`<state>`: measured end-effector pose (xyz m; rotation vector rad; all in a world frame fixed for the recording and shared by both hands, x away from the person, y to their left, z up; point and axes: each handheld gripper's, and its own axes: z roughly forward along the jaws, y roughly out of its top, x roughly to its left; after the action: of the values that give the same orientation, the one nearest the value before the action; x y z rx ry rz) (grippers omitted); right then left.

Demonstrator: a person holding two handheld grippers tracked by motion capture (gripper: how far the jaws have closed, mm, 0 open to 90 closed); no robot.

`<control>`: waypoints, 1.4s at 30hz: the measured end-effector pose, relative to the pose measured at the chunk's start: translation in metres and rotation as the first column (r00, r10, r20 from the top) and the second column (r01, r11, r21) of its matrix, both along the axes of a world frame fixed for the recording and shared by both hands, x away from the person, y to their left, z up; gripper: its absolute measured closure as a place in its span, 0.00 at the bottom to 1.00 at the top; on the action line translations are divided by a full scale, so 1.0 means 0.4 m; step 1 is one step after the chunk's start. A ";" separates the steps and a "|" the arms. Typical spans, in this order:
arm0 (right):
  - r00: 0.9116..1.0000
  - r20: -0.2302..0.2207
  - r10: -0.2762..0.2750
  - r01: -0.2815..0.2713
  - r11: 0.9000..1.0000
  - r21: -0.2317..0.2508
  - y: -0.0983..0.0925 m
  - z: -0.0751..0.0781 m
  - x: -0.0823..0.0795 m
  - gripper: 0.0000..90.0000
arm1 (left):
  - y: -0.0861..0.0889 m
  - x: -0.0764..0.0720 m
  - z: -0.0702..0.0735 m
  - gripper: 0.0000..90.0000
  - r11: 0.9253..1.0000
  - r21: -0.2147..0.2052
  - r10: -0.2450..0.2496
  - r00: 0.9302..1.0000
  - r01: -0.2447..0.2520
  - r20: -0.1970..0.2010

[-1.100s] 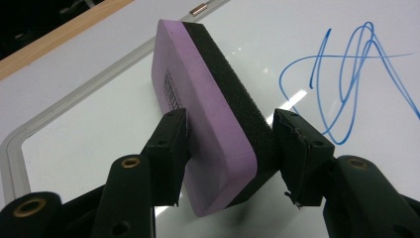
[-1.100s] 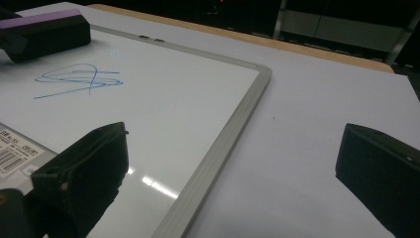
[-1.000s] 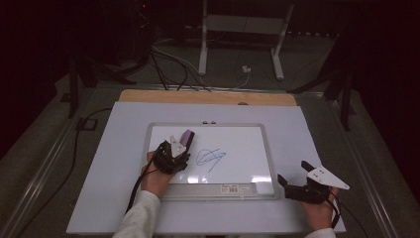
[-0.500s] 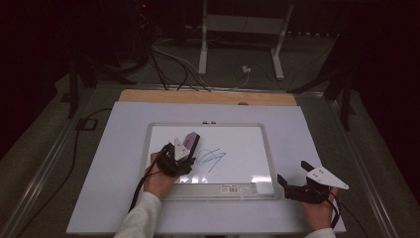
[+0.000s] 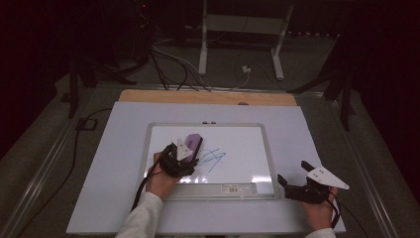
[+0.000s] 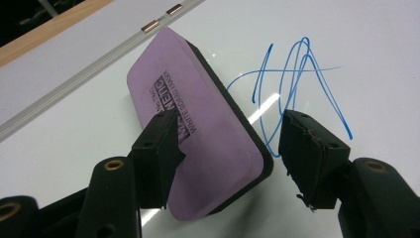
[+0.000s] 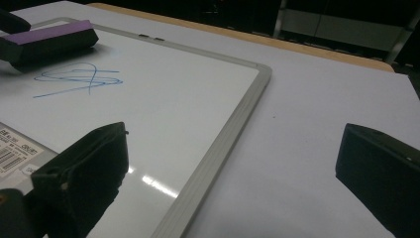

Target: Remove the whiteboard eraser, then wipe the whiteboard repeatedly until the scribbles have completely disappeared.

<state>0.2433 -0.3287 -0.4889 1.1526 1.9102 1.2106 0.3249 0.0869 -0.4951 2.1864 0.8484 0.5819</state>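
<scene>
A purple eraser (image 6: 198,134) with a black felt underside lies on the whiteboard (image 5: 242,144), just left of a blue scribble (image 5: 212,157). My left gripper (image 5: 190,152) points at it from the near side. Its jaws have just been opening and now straddle the eraser's near end. In the left gripper view the left jaw overlaps the purple top, while the right jaw stands clear of the felt edge beside the scribble (image 6: 297,84). My right gripper (image 5: 292,172) rests open and empty on the table by the board's near right corner. Its view shows the eraser (image 7: 47,39) far off.
The whiteboard's grey frame (image 7: 218,144) lies on a white table cover (image 5: 109,163). A barcode label (image 5: 232,188) sits on the frame's near rail. A wooden strip (image 5: 208,97) runs along the table's far edge. Cables and stand legs (image 5: 203,49) are on the floor behind.
The left gripper and the eraser have shifted slightly right, closer to the scribble. The right gripper has stayed where it was.
</scene>
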 end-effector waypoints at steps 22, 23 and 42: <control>1.000 -0.003 -0.006 0.006 1.000 -0.001 -0.002 -0.001 0.003 0.00 | -0.030 0.022 0.018 0.18 0.985 -0.122 0.120 0.993 -0.119 -0.003; 1.000 -0.003 -0.005 0.005 1.000 -0.002 -0.002 -0.001 0.003 0.00 | -0.029 0.025 0.020 0.18 0.984 -0.128 0.126 0.992 -0.126 -0.008; 1.000 -0.003 -0.007 0.007 1.000 0.000 -0.003 0.000 0.002 0.00 | -0.029 0.061 0.001 0.02 0.964 -0.152 0.207 0.975 -0.218 -0.082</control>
<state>0.2442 -0.3297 -0.4890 1.1610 1.9067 1.2055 0.3494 0.0755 -0.4946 1.9911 1.1354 0.5280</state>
